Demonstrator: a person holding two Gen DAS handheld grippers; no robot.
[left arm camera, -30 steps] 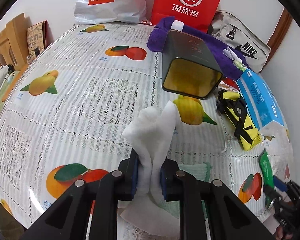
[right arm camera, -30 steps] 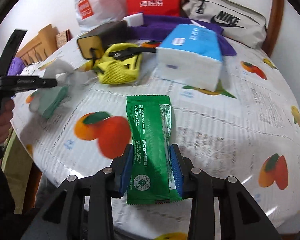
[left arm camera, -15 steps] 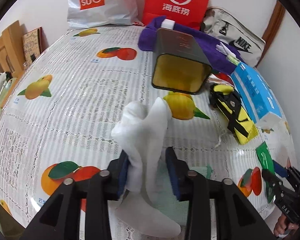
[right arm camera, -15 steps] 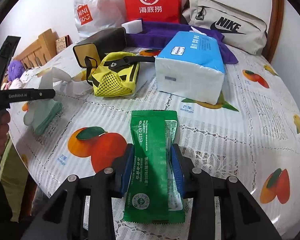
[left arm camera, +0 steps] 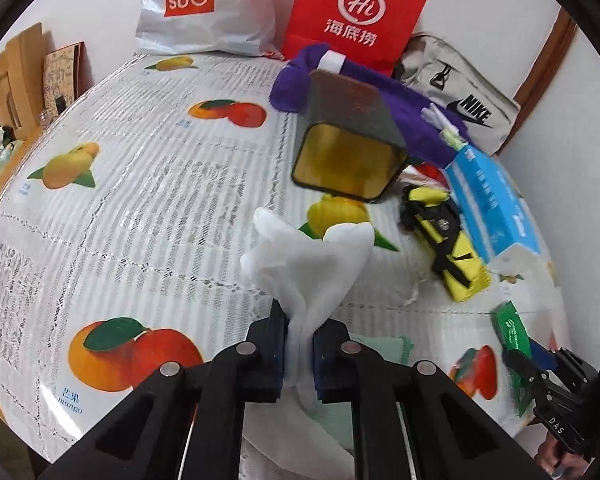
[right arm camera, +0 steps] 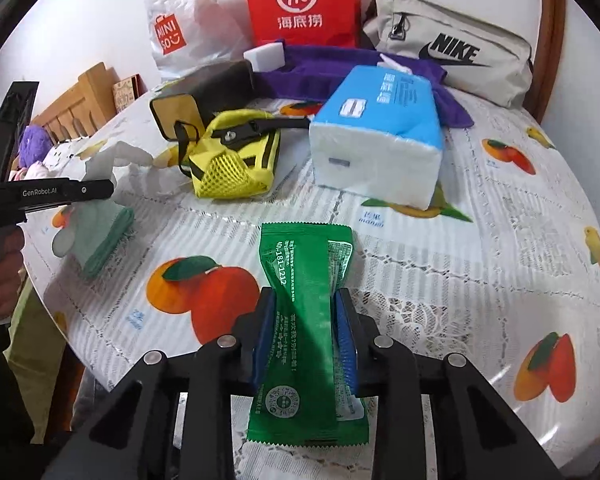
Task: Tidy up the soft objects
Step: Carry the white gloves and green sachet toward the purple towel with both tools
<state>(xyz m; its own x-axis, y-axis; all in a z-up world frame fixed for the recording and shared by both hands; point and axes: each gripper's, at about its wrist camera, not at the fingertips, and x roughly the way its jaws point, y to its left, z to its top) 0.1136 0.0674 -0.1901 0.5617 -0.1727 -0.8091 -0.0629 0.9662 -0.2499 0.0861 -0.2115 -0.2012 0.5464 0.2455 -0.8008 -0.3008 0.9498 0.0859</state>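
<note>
Carry step, both hands loaded. Left claw [left arm camera: 300,354] pinches a white cloth [left arm camera: 312,268] above the counter [left arm camera: 148,216], over a folded green cloth [right arm camera: 100,236]. Right claw [right arm camera: 305,338] clamps a green wet-wipe packet [right arm camera: 310,320]. Next, probably: lower each to its place, then release.
</note>
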